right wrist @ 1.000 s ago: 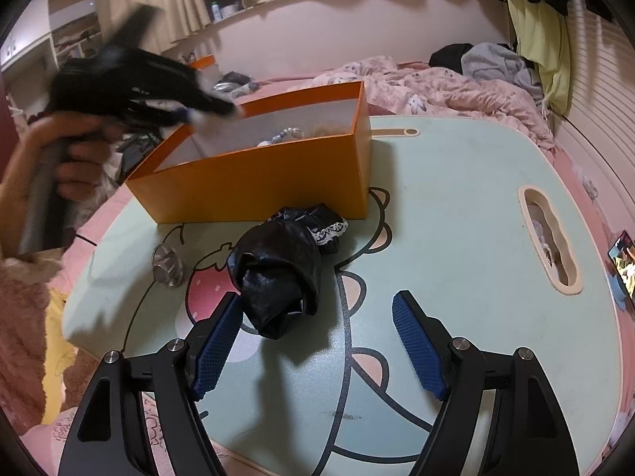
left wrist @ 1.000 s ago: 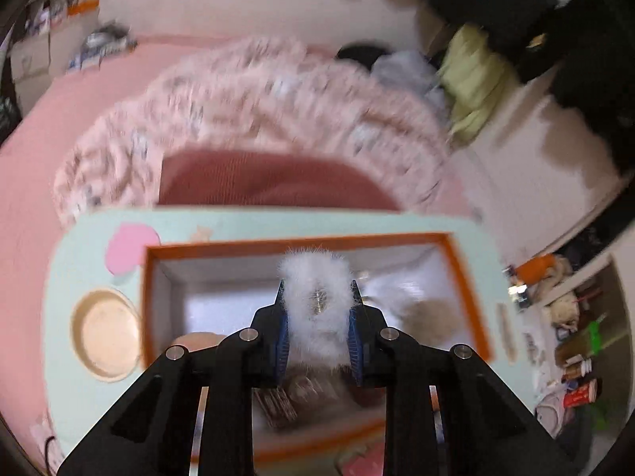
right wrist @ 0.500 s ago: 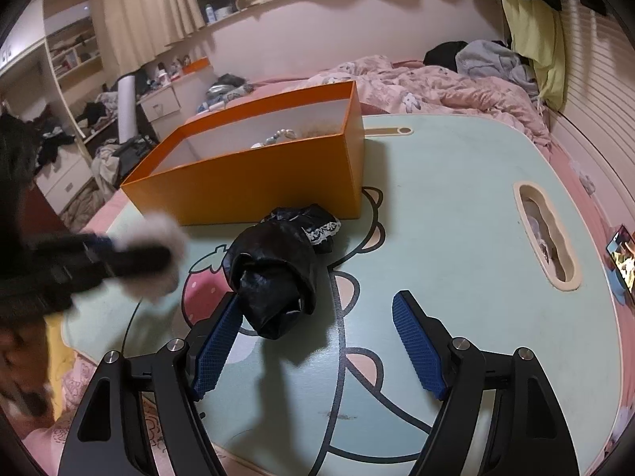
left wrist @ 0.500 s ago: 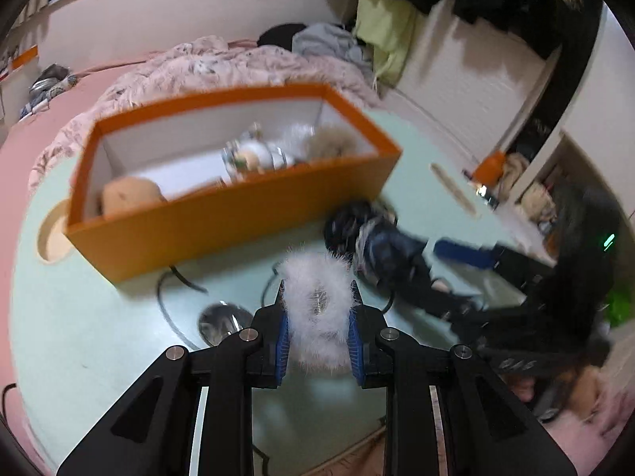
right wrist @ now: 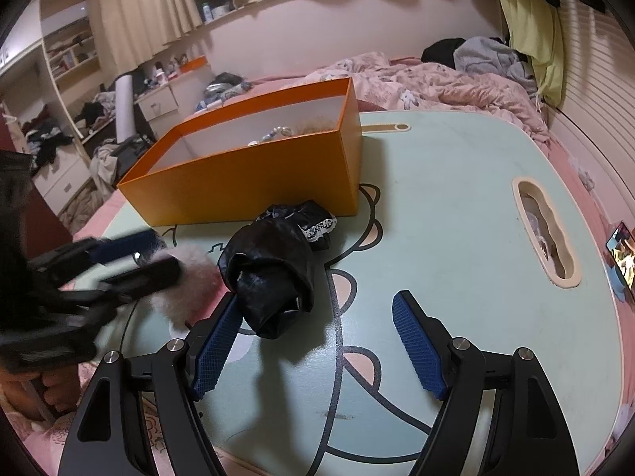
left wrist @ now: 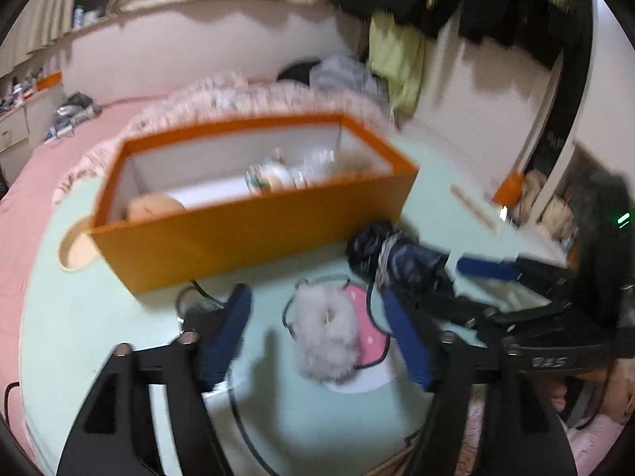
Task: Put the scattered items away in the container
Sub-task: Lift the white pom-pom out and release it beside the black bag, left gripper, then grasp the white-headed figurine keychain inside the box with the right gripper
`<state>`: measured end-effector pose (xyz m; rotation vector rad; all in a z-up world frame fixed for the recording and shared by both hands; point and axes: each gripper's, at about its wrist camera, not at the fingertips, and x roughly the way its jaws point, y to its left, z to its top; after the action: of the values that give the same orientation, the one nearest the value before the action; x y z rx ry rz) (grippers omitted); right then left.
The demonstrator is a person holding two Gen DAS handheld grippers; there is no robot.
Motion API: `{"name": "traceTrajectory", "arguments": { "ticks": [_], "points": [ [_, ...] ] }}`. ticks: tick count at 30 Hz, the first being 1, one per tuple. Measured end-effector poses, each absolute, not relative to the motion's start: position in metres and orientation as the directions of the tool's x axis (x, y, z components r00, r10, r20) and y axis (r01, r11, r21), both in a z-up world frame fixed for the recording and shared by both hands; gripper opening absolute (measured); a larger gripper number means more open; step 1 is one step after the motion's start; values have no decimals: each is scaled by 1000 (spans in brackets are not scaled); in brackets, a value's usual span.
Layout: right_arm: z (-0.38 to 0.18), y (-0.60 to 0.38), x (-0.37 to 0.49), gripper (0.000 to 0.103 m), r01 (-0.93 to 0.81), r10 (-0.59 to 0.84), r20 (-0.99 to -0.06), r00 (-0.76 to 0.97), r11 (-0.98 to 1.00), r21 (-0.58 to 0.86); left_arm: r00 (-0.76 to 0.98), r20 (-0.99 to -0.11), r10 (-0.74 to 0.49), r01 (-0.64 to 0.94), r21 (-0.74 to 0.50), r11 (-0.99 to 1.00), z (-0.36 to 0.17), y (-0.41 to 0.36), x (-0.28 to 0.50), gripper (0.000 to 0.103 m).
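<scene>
Left tongs point(left wrist: 317, 333): jaws opening, blue pads spread wide; the white fluffy hair tie point(left wrist: 327, 337) lies between them on the desk, touching neither pad, so it is let go.
Right tongs point(right wrist: 313, 345): released, pads wide apart and gripping nothing; the black cloth bundle point(right wrist: 274, 277) lies between them, nearer the left pad, and whether it touches that pad cannot be told.
White fluffy hair tie: a fuzzy ring lying flat on the pink strawberry print of the desk point(left wrist: 79, 325), in front of the orange box, just left of the black bundle; its long axis runs roughly away from the left camera, tilted a little to the right; blurred in both views.
Black cloth bundle: crumpled, shiny, with a lace-edged piece at its far end; in the right wrist view its long axis runs from the left pad of the right tongs toward the near right corner of the box, which the lace end almost reaches.
Orange box point(right wrist: 254, 170): open-topped, standing on the far left part of the pale green desk; a few small items show inside, too blurred to name.
Desk: cartoon bear print, an oval cut-out handle point(right wrist: 543, 234) at its right.
</scene>
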<state>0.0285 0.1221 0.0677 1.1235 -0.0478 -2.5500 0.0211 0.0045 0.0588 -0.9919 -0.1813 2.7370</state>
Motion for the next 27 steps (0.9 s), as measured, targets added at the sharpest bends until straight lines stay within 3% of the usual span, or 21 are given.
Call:
{"name": "traceTrajectory", "arguments": {
  "ticks": [4, 12, 17, 20, 25, 27],
  "points": [
    [69, 123, 29, 78, 303, -328, -703, -631, -938, 166, -801, -520, 297, -158, -295, -942, 68, -23, 40, 78],
    [95, 117, 29, 78, 350, -357, -657, -664, -925, 149, -803, -571, 172, -59, -211, -976, 51, -54, 56, 78],
    [151, 91, -3, 76, 482, -487, -589, -645, -857, 181, -808, -573, 138, -39, -181, -983, 31, -54, 50, 78],
    [159, 65, -47, 63, 517, -550, -654, -520, -811, 272, -798, -585, 143, -46, -177, -983, 23, -51, 46, 78],
    [130, 26, -107, 63, 474, -462, -793, -398, -843, 253, -787, -599, 145, -41, -184, -982, 13, -53, 45, 78],
    [114, 19, -122, 58, 454, -447, -827, -340, -849, 272, -792, -596, 135, -40, -169, -985, 11, -52, 47, 78]
  ]
}}
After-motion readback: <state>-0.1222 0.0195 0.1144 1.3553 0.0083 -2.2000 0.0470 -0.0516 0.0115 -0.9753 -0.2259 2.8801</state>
